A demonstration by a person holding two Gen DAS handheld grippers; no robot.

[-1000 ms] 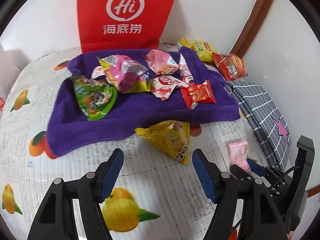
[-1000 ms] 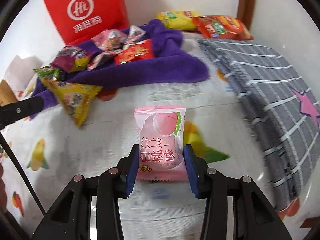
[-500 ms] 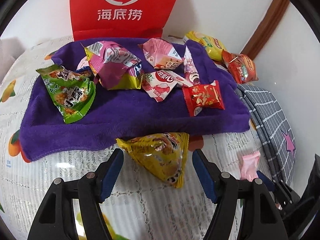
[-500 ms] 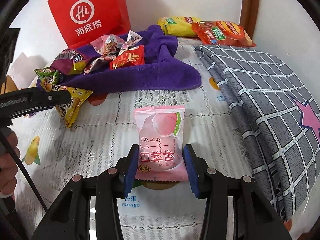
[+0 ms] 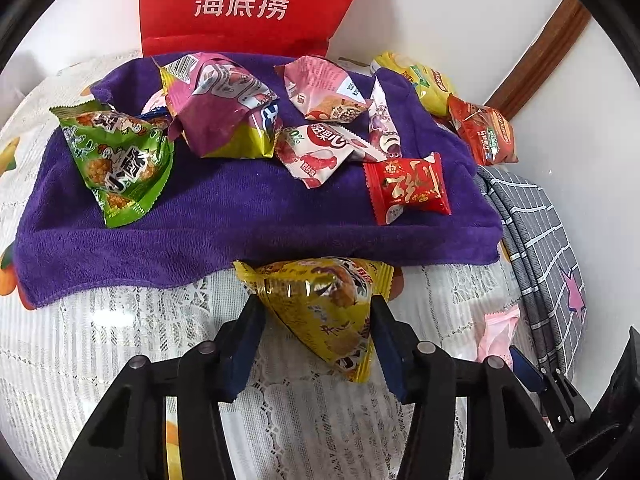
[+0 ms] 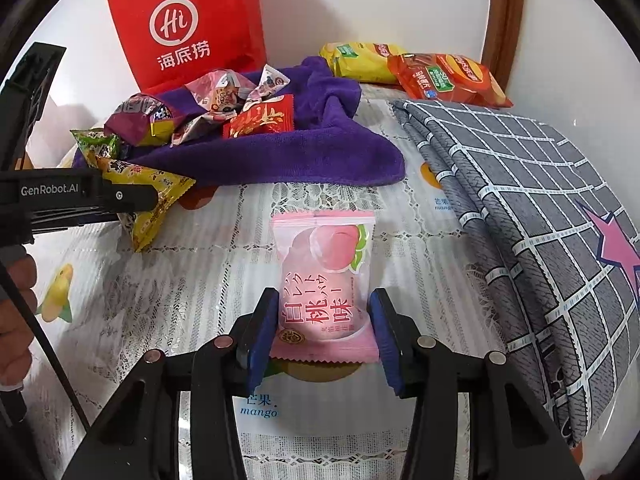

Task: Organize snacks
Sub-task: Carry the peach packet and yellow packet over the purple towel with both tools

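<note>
Two grippers are each closing around a loose packet on the tabletop [image 6: 168,304], likely to carry both to the purple towel [image 5: 240,216] where other snacks are gathering. Left gripper [image 5: 316,324] fingers are pressing the yellow packet [image 5: 320,308]; right gripper [image 6: 324,320] fingers are pinching the pink packet [image 6: 324,280].
</note>
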